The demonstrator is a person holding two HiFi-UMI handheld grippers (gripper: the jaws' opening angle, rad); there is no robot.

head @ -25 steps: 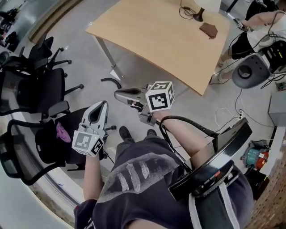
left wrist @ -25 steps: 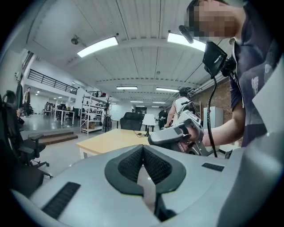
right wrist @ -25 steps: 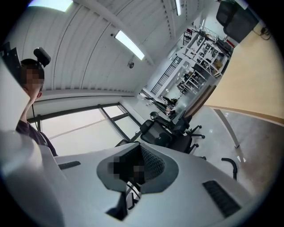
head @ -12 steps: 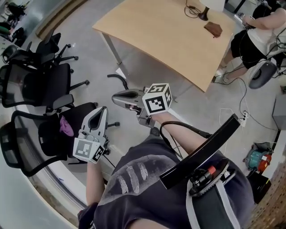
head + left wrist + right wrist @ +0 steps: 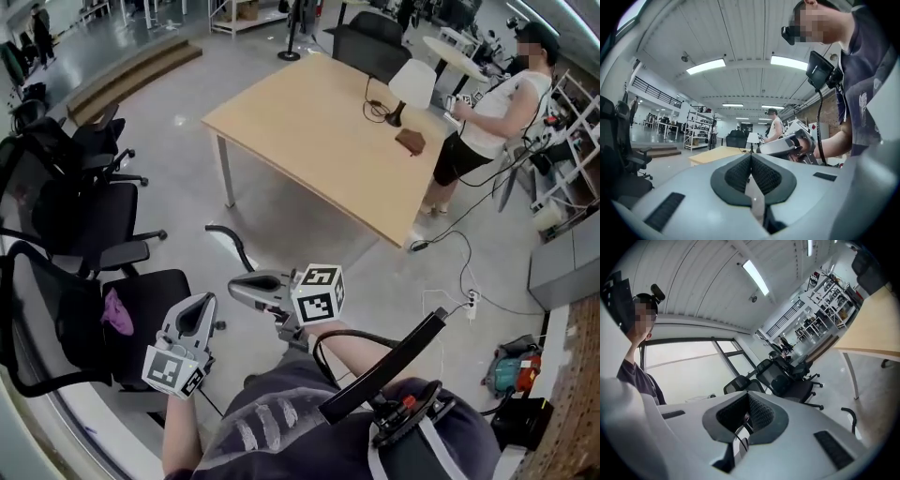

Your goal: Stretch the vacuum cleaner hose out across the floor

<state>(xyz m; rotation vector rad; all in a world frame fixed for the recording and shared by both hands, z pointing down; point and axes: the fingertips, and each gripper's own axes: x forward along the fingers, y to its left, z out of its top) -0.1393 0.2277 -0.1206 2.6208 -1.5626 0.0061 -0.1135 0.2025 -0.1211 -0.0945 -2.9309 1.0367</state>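
Grey concrete floor (image 5: pixel 178 84) of a large workshop fills the head view, with a pale wooden tabletop (image 5: pixel 319 141) at its centre. Black office chairs (image 5: pixel 84 225) stand well left of the tabletop, and a person (image 5: pixel 487 112) stands at its far right corner. A curved black tube (image 5: pixel 232 238), seemingly the vacuum cleaner hose, lies on the floor near the tabletop's left leg. The left gripper (image 5: pixel 201 304) and right gripper (image 5: pixel 240 287) hover on the near side of the tabletop, clear of the tube.

Left gripper view: the left gripper (image 5: pixel 751 161) is closed, its ribbed pads together and nothing held. The tabletop (image 5: pixel 715 154) lies beyond, under a strip-lit ceiling (image 5: pixel 740 47).

Right gripper view: the right gripper (image 5: pixel 747 404) is likewise closed and empty. The office chairs (image 5: pixel 787 376) stand left of the tabletop (image 5: pixel 876 333), and the tube (image 5: pixel 850 416) lies on the floor below it.
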